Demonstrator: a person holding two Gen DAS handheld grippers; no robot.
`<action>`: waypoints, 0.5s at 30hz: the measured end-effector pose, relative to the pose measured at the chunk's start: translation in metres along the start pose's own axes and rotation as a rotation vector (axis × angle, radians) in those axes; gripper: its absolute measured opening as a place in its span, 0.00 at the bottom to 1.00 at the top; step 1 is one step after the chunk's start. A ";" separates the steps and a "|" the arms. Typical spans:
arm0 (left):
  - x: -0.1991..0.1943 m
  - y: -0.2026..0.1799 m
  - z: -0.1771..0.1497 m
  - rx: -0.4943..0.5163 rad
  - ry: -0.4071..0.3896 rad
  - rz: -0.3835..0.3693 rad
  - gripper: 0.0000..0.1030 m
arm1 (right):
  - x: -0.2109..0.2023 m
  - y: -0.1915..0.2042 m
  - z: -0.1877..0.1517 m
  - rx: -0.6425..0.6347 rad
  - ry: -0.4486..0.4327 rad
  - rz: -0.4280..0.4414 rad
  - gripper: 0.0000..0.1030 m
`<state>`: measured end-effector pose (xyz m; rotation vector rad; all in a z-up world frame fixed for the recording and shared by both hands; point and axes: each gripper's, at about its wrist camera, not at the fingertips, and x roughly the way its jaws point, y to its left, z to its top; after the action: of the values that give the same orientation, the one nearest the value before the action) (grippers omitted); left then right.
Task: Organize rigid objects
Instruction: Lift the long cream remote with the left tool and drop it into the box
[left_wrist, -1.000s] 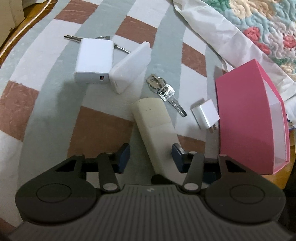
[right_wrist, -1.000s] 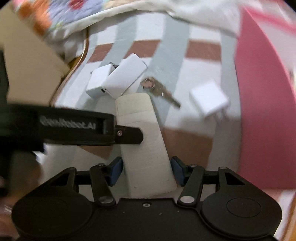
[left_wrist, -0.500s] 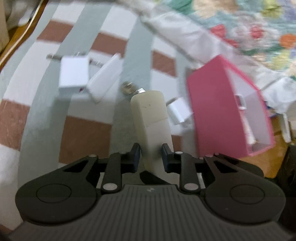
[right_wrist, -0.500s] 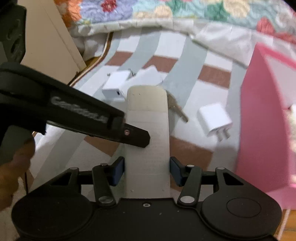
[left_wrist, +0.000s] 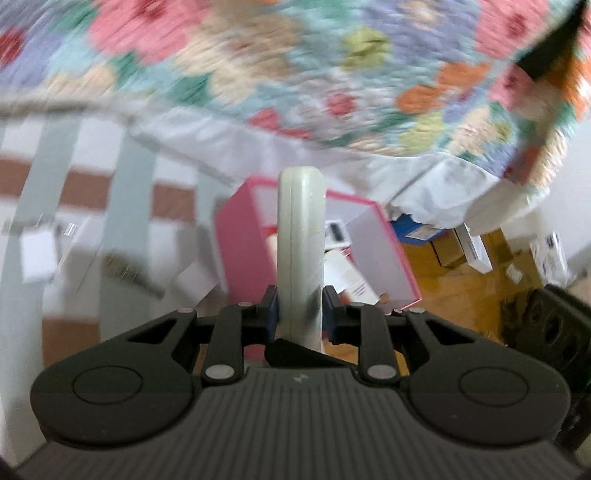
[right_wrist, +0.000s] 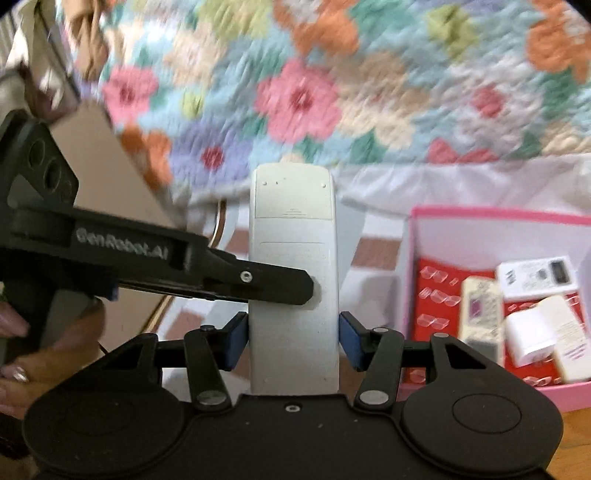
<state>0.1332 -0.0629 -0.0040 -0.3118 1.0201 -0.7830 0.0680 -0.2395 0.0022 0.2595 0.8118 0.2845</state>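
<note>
Left hand-held gripper (left_wrist: 300, 314): narrowed onto the thin edges of the remote (left_wrist: 301, 236); both blue pads press its sides, so it pinches the remote edge-on.
Right hand-held gripper (right_wrist: 293, 341): spread about halfway, its pads (right_wrist: 236, 341) against the remote's wide faces' edges; it clamps the remote (right_wrist: 293, 280) across its width.
Left gripper seen from the right wrist: its black finger (right_wrist: 258, 284) reaches in from the left and lies on the remote's flat back, just above the right gripper's pads.
Remote: cream, long, held in the air by both grippers, its far end towards the quilt (right_wrist: 332, 85); in the left view it stands in front of the box (left_wrist: 243, 254).
Box: pink, open-topped, right of the remote in the right view (right_wrist: 495, 214); inside lie a white charger (right_wrist: 528, 338), a second small remote (right_wrist: 480, 314), a white adapter (right_wrist: 535, 277) and a red sheet (right_wrist: 436, 295).
Rug (left_wrist: 74, 192): striped white, grey and brown, left of the box; blurred white blocks (left_wrist: 37, 254) and a key (left_wrist: 125, 269) lie on it.
Hand (right_wrist: 33, 354): at the left edge, around the left gripper's handle.
Blur: both views are smeared, so small details on the rug cannot be told.
</note>
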 end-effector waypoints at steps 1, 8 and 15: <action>0.006 -0.010 0.005 0.011 0.007 -0.003 0.23 | -0.006 -0.007 0.003 0.012 -0.011 -0.008 0.57; 0.068 -0.053 0.030 0.072 0.129 0.060 0.22 | -0.009 -0.063 0.007 0.147 0.003 -0.090 0.57; 0.135 -0.073 0.037 0.191 0.323 0.232 0.23 | 0.025 -0.126 -0.006 0.317 0.084 0.010 0.56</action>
<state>0.1719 -0.2137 -0.0303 0.1014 1.2479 -0.7263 0.0983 -0.3473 -0.0609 0.5516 0.9383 0.1755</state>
